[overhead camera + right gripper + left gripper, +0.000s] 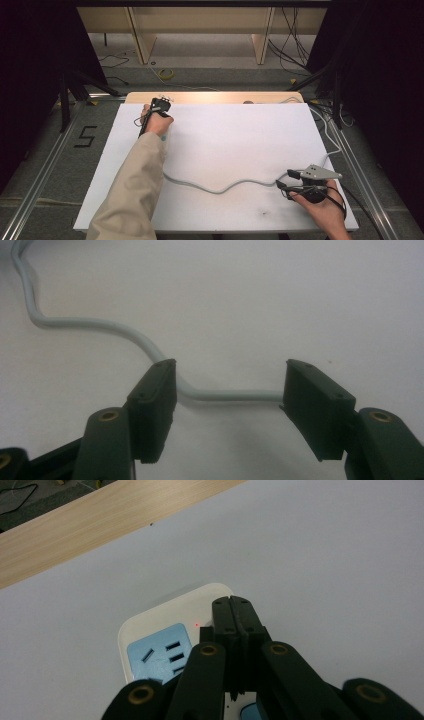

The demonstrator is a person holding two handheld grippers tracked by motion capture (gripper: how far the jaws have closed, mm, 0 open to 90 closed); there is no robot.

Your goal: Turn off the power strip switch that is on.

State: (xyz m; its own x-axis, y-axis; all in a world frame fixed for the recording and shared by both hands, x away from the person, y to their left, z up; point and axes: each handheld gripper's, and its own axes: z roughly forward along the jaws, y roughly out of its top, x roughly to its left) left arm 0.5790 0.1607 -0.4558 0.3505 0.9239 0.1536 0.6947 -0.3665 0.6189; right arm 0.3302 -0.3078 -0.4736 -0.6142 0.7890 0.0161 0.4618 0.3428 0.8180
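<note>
White plastic forms the power strip, which lies on the tabletop at its far left, close to the far edge where a band of pale wood shows. Its corners are rounded, its socket face is light blue with dark slots, and a small red light glows beside that face. The left gripper hangs right over it, jaws pressed together with nothing between them; in the high view this left gripper sits in the person's left hand, with a beige sleeve running back to the near edge. Whether the tips touch the strip cannot be told.

A grey cord snakes from beside that sleeve across the near half of the white surface toward the right. The broad middle of the surface is bare, giving free room between the two hands.

At the near right corner the right hand holds the right gripper, its jaws spread wide. In the right gripper view the cord curves down and runs level between the right gripper's jaws, passing close behind the left one. The tabletop's right edge lies just beyond this hand, with aluminium rails alongside on the floor.
</note>
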